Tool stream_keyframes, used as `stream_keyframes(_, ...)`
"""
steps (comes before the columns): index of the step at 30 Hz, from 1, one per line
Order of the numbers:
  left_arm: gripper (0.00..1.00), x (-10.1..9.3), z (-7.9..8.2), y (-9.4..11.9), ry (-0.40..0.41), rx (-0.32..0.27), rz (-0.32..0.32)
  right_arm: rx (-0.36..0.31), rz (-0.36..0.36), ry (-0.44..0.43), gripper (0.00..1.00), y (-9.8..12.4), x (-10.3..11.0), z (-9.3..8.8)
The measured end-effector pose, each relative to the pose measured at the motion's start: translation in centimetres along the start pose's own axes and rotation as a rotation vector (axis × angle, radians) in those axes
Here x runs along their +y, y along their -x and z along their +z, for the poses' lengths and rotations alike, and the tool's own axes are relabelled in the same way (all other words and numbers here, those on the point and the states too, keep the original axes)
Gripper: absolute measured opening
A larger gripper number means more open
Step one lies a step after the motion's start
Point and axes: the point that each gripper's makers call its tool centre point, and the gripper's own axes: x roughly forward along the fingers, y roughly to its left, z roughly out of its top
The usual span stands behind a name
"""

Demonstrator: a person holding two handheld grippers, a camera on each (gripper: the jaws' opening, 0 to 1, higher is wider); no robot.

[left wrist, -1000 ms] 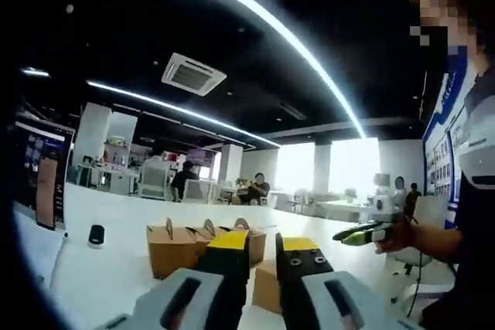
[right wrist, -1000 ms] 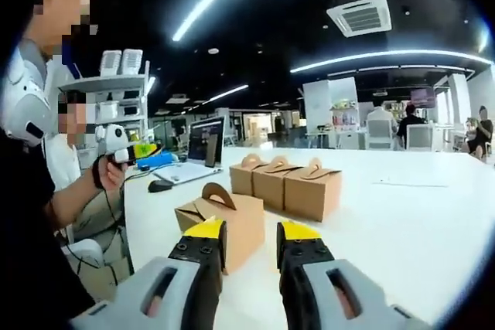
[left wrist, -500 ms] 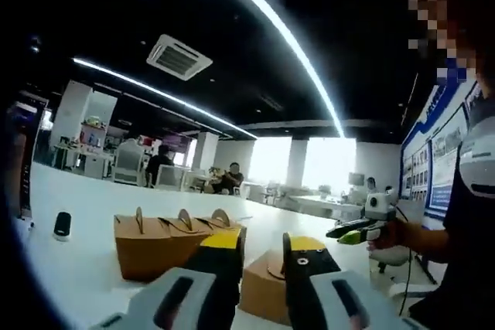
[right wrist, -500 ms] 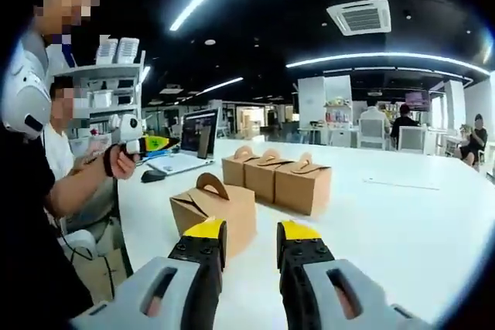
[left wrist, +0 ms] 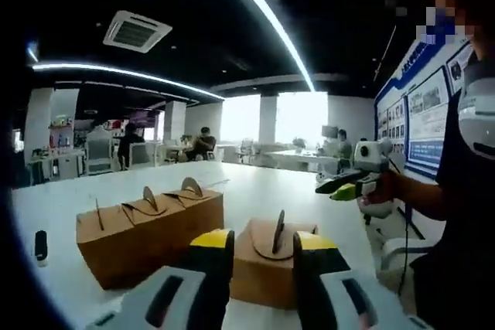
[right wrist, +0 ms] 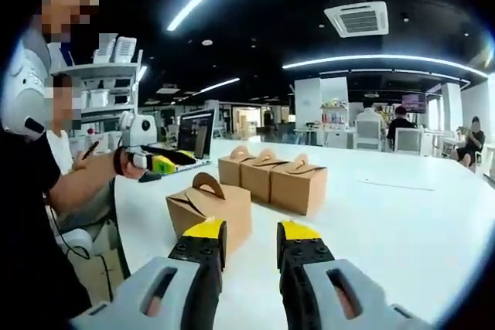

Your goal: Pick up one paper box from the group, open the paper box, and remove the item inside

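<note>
**Paper boxes on white table: approach stage, nothing yet picked**

Paper box, single (right wrist: 209, 210): we list one brown carton with an arched handle, standing apart from the rest, at lower left of centre in the right gripper view. In the left gripper view the same carton (left wrist: 271, 264) sits at lower centre, directly beyond our jaw tips and partly hidden by them.

Group of three boxes (right wrist: 267, 178): set in a touching row just behind the single box, centre of the right gripper view; in the left gripper view the row (left wrist: 147, 229) lies at lower left. All lids appear closed, handles upright.

Table (right wrist: 402, 222): white, broad, carrying every box.

Left gripper (left wrist: 261, 246): yellow-tipped jaws parted by a moderate gap, holding nothing; the single box's handle shows through that gap, but we cannot tell whether the tips touch the carton.

Right gripper (right wrist: 251, 236): jaws likewise parted, holding nothing, tips near the single box's right side and apart from it.

Laptop (right wrist: 195, 135): open, at middle left of the right gripper view, well behind the boxes.

Step in hand, as we judge it: choosing and closing in on the single box; the pick has not begun. The next move calls for one claw to settle around the carton's handle or body and close gently, since thin card will crush, leaving the other free to work the lid.
</note>
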Motion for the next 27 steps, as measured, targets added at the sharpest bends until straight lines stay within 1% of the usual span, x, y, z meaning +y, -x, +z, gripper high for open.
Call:
stream_keyframes(3,0.34,-1.1,-1.2,-0.8,0.038,0.084,-0.085,0.003,0.003,0.001,0.27,-0.2,0.0,0.0)
stream_keyframes(4,0.34,-1.2,-1.4,-1.0,0.035,0.102,-0.097,0.002,0.003,0.001,0.27,-0.3,0.0,0.0)
stream_keyframes(6,0.36,-0.9,-1.5,-1.5,0.015,0.108,-0.094,0.000,0.007,-0.001,0.27,-0.4,0.1,0.1)
stream_keyframes(9,0.41,-0.7,-1.8,-2.0,0.006,0.133,-0.094,0.012,0.014,0.011,0.27,-0.6,0.2,-0.2)
stream_keyframes(10,0.43,-0.9,-1.9,-1.9,0.006,0.146,-0.103,0.013,0.014,0.013,0.27,-0.6,0.2,-0.2)
stream_keyframes(12,0.47,-1.3,-2.5,-1.8,-0.027,0.189,-0.133,0.017,0.011,0.018,0.27,-0.5,0.2,-0.3)
stream_keyframes(13,0.47,-1.4,-2.9,-1.8,-0.038,0.214,-0.137,0.017,0.011,0.015,0.27,-0.4,0.2,-0.3)
stream_keyframes(14,0.47,-1.4,-2.7,-2.0,-0.051,0.206,-0.135,0.017,0.012,0.015,0.27,-0.4,0.3,-0.3)
stream_keyframes(16,0.48,-1.3,-2.6,-2.2,-0.040,0.216,-0.136,0.017,0.015,0.023,0.27,-0.3,0.4,-0.4)
stream_keyframes(18,0.48,-1.4,-2.7,-2.2,-0.053,0.229,-0.140,0.014,0.014,0.019,0.27,-0.2,0.3,-0.4)
stream_keyframes(21,0.48,-1.4,-2.8,-2.6,-0.057,0.232,-0.132,0.013,0.010,0.010,0.27,-0.4,0.2,-0.4)
stream_keyframes(27,0.46,-1.3,-2.9,-2.6,-0.051,0.236,-0.158,0.008,0.033,0.053,0.27,-0.8,1.5,0.4)
